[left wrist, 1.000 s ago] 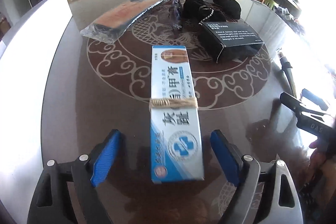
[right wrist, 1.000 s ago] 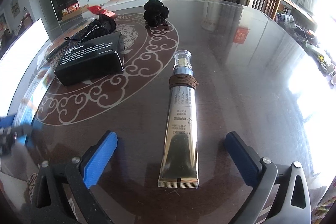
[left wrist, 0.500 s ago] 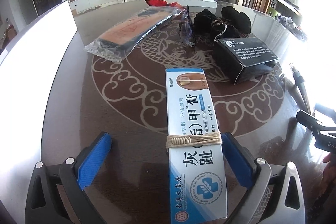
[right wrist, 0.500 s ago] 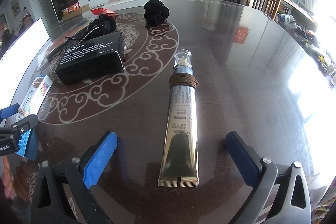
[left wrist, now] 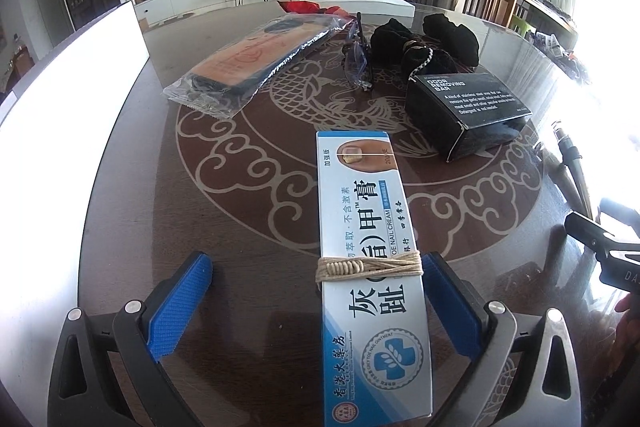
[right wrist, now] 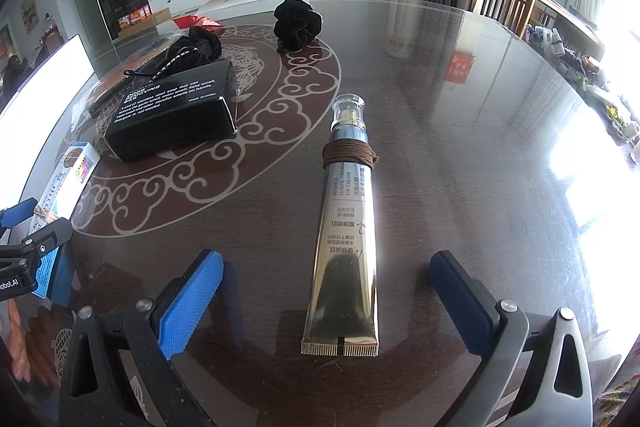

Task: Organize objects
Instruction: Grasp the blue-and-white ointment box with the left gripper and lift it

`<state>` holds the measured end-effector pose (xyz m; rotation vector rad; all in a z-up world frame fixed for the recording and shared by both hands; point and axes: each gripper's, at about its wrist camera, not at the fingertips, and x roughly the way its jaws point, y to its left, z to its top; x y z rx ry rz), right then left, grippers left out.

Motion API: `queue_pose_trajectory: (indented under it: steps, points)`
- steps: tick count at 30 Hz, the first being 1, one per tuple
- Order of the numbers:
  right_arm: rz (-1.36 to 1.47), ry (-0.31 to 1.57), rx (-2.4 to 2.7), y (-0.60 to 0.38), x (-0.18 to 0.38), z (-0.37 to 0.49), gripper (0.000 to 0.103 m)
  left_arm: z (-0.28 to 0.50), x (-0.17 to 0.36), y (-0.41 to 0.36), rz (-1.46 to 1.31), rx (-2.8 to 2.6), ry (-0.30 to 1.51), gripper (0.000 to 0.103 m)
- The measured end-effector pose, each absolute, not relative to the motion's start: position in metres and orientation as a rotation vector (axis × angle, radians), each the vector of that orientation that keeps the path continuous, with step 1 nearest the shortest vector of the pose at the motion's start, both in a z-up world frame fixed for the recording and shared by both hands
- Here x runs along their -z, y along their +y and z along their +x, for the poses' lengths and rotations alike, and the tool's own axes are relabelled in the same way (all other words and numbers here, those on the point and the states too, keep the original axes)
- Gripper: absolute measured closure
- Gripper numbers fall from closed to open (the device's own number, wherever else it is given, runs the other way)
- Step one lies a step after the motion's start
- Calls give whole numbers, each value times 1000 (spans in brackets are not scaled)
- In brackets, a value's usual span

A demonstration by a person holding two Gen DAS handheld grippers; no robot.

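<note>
Dark polished table [left wrist: 248, 187] with pale cloud scrollwork fills both wrist views, a living room behind it. Left gripper [left wrist: 320, 295] has just been opening and now stands wide; the twine-bound nail cream box [left wrist: 370, 267] lies flat between its blue pads, close against the right pad [left wrist: 452, 303] and well apart from the left one. A second ago the box sat centred and farther ahead; now it reaches the bottom of the view, off toward 5 o'clock. At 1 o'clock from it lies the black soap box [left wrist: 468, 111], at 11 o'clock a plastic-wrapped packet [left wrist: 256, 63]. Right gripper [right wrist: 328, 291] is spread wide as before, its gold eye cream tube [right wrist: 346, 247] lying untouched between the pads, cap toward 12 o'clock.
</note>
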<state>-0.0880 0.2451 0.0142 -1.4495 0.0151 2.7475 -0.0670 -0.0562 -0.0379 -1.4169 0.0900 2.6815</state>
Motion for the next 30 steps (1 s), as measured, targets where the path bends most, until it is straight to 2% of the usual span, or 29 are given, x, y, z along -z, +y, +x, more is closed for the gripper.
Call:
queue_pose_trajectory:
  steps: [25, 30]
  points:
    - [-1449, 18, -2745, 245, -14, -88, 0, -68, 38, -55, -1422, -2677, 97, 0]
    - [-1530, 31, -2689, 245, -15, -96, 0, -72, 34, -45, -1563, -2495, 186, 0]
